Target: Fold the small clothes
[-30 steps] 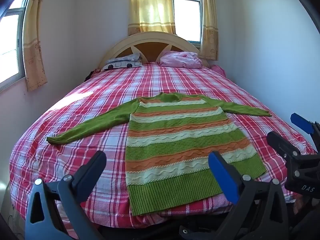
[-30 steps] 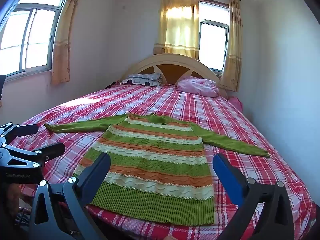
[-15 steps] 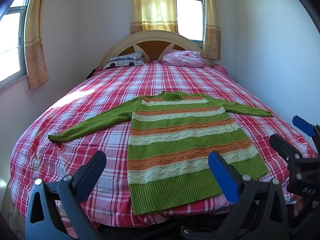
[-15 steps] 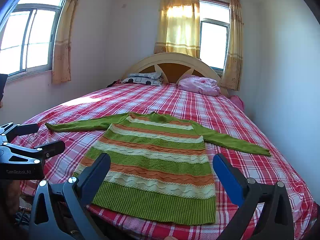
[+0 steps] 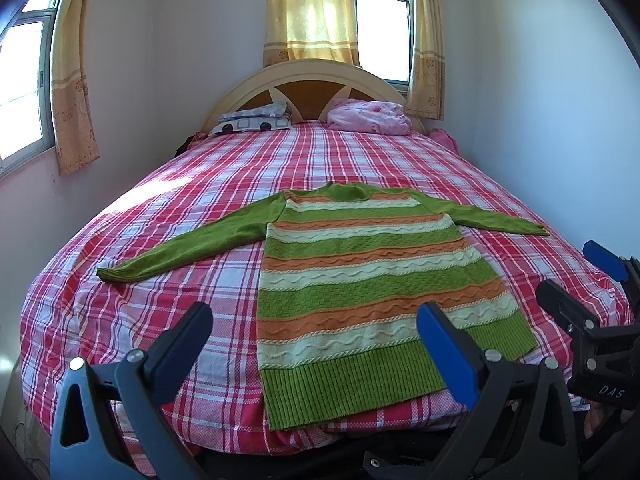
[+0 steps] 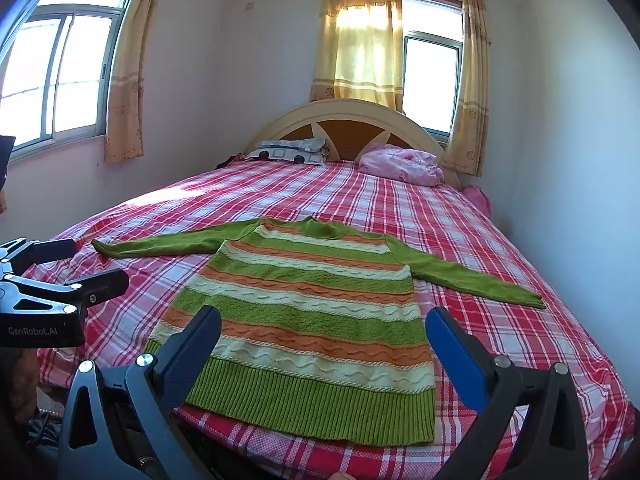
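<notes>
A small knit sweater (image 5: 360, 272) (image 6: 312, 312) with green, orange and cream stripes lies flat on the bed, face up, hem toward me, both green sleeves spread outward. My left gripper (image 5: 316, 332) hovers open above the hem near the foot of the bed, holding nothing. My right gripper (image 6: 324, 340) is open too, just short of the hem and empty. Each gripper shows in the other's view: the right gripper (image 5: 576, 280) at the right edge, the left gripper (image 6: 80, 268) at the left edge.
The bed (image 5: 200, 208) has a red and white plaid sheet. At the headboard (image 5: 312, 84) lie a patterned pillow (image 5: 252, 120) and a pink bundle (image 5: 368, 116). Walls stand close on both sides, with curtained windows behind and at left.
Both views have shifted slightly, with the sweater sitting a little lower and nearer in frame. Both grippers stay open; the sweater has not moved.
</notes>
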